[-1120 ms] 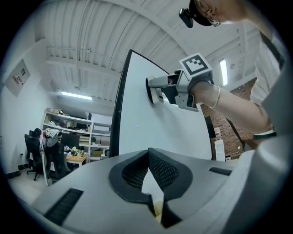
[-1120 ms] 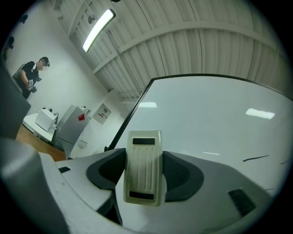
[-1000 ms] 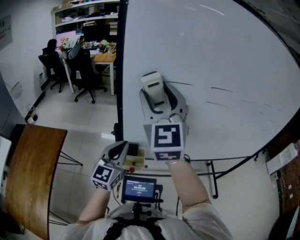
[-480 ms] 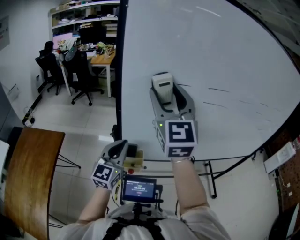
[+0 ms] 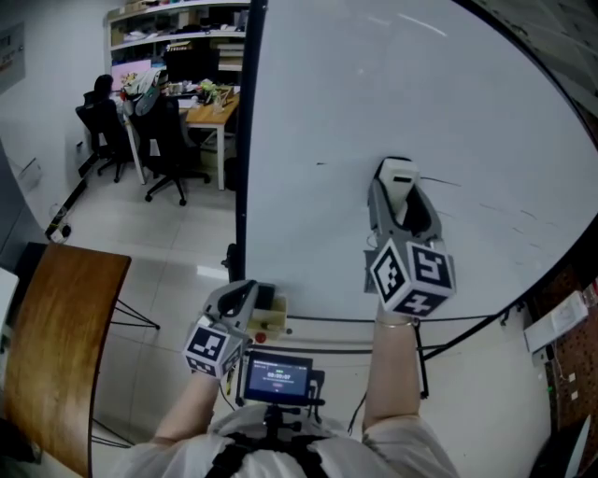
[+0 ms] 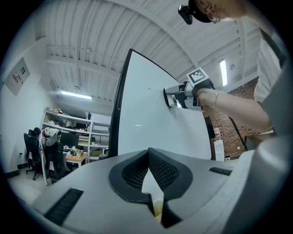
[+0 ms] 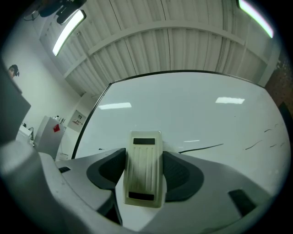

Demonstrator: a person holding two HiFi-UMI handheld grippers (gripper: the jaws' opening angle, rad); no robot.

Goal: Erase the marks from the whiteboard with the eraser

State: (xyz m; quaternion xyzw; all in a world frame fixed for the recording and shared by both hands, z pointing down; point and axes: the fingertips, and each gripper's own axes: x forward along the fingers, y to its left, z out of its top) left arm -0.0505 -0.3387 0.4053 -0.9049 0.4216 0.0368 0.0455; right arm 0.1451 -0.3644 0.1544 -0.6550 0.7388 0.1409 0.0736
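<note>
Right gripper jaws are clamping eraser flat on whiteboard, beside a dark mark. Left gripper, jaws together w/ nothing held, is hanging low. Risk: eraser tilting in grip, skipping faint right-side marks.

You're in an office, a shared workspace by the look of it. Past the big whiteboard there's a wooden desk piled with clutter, black swivel chairs around it, a monitor and shelves stacked with boxes. Pale tiled floor, and a ribbed ceiling with strip lights overhead.
</note>
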